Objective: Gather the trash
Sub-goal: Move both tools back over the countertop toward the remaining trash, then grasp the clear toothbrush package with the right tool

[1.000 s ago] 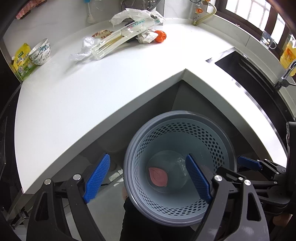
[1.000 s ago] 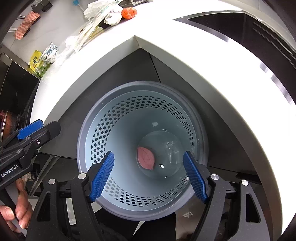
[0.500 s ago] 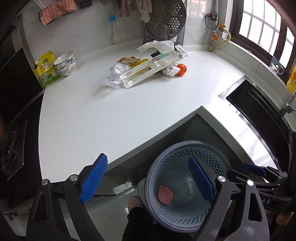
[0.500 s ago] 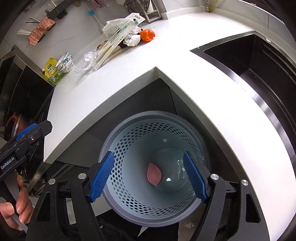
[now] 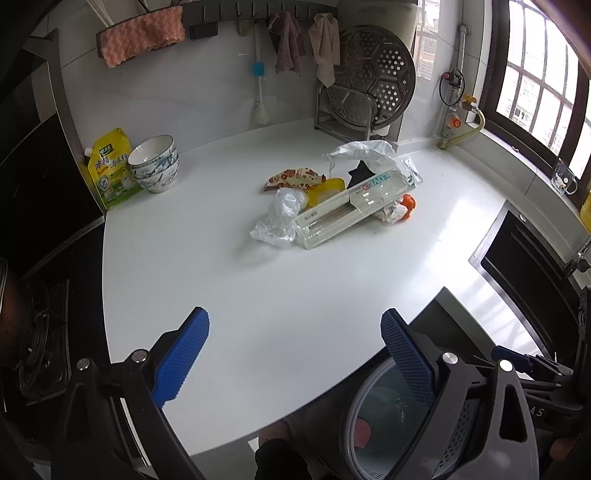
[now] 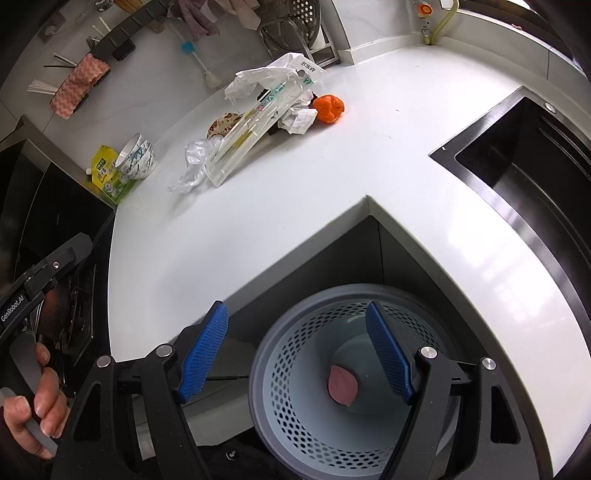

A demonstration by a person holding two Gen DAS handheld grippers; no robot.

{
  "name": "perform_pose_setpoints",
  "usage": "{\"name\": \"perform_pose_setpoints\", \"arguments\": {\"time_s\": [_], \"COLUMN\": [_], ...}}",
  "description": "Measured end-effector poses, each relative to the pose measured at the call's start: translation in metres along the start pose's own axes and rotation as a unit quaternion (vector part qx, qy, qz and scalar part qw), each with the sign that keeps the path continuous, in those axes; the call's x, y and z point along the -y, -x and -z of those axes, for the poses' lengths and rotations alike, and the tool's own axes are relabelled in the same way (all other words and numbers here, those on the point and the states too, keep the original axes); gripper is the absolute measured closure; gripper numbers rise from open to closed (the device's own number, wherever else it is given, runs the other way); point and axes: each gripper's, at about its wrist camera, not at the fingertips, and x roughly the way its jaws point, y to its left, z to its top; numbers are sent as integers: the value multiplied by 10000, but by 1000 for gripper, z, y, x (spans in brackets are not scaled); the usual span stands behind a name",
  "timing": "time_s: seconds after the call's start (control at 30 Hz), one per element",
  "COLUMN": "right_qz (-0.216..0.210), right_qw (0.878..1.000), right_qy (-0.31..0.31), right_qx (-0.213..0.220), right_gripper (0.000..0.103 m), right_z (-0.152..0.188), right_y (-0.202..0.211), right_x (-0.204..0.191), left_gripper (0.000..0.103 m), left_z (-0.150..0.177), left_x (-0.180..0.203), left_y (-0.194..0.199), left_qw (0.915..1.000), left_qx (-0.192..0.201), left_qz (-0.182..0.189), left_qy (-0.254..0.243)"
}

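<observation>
White corner worktop point(image 5: 229, 280) with kitchen clutter along its back wall.

Two stacked patterned bowls point(image 5: 155, 164) sat at the far left of the worktop, touching a yellow-green refill pouch point(image 5: 110, 170) that leaned beside them. A pink sponge cloth point(image 5: 142, 35) hung on the wall rail, with dish rags point(image 5: 306, 48) and a blue-handled brush point(image 5: 258, 88) further along. A perforated steel steamer tray point(image 5: 376, 77) stood upright in a rack at the back. A black sink point(image 6: 524, 155) was sunk into the right side, below the window point(image 5: 539, 74). A dark stove point(image 5: 48, 332) lay at the left edge.
</observation>
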Motion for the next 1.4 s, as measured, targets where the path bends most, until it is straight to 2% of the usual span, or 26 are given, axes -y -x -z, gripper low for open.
{"name": "perform_pose_setpoints", "arguments": {"time_s": [0.27,0.53,0.97,1.4], "right_qz": [59,319,383,517], "right_qw": [9982,9946,9765,9622], "right_qy": [-527,-876,-2037,-2560], "right_qx": [278,453,593,771], "right_gripper": [29,29,28,28], "right_z": [-47,-85,-130,-158], "right_y": [-29,-68,-138,-172], "right_x": [-46,-74,-72,-87], "left_gripper": [10,10,10,10], "left_z": [-51,-85,-102,-112], "left_x": [-48,-81,-109,-127], "left_y": [-43,-97,-172,-193], "left_qw": [9996,9983,9956,9944], "left_qx": [48,-43,-404,-447], "left_qz": [195,365,605,851], "left_qy": [-223,-462,-584,-442]}}
